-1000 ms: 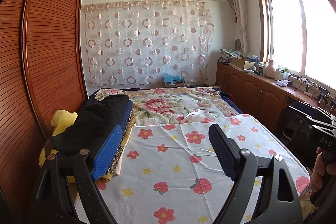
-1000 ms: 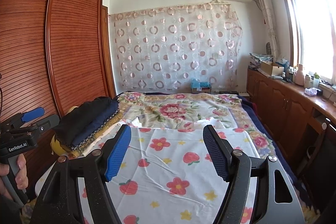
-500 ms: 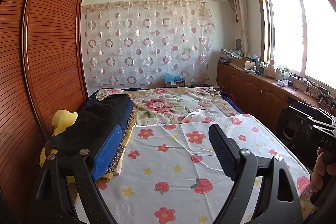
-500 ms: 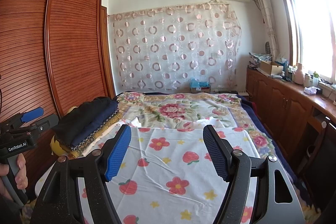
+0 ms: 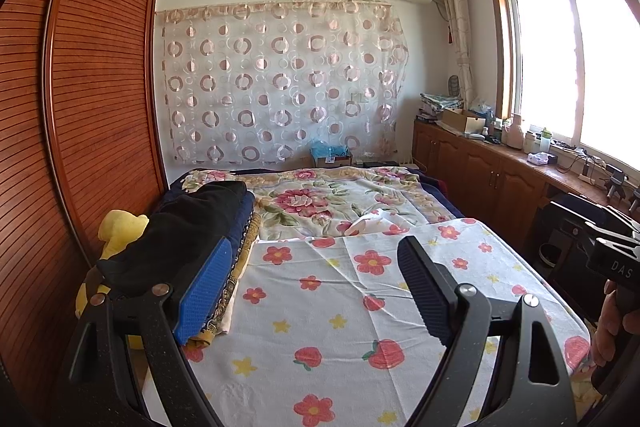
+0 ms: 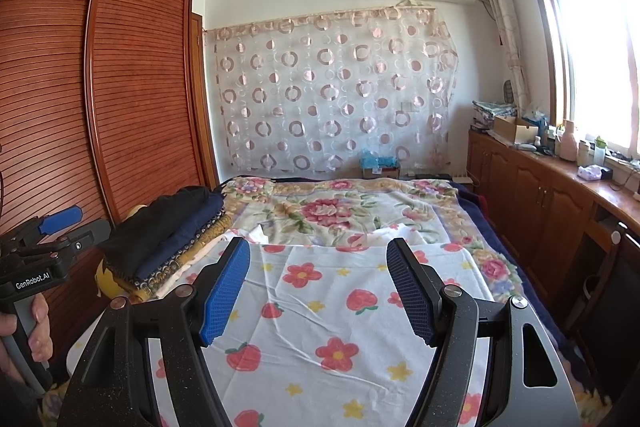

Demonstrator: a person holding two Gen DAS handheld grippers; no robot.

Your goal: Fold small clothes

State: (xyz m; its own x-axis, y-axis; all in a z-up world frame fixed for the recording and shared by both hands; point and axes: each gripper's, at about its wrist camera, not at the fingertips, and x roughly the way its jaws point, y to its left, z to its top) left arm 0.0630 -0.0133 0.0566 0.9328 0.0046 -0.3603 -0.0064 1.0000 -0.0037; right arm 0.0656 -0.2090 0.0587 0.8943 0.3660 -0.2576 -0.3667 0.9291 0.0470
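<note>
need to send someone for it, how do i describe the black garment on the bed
Find the slatted wooden wardrobe; against it, on the bed's edge, sits a stack of folded clothes. The black garment lies on top, above the navy and gold-patterned layers.

Two texts can be read. In the right wrist view, at the near left, white letters "GenRobot.AI" stand on the black body of the left gripper (image 6: 60, 223), held in a hand (image 6: 38, 331). In the left wrist view, at the near right edge, pale letters "DAS" stand on the black body of the right gripper (image 5: 612, 251); the word is cut off by the frame edge.
</note>
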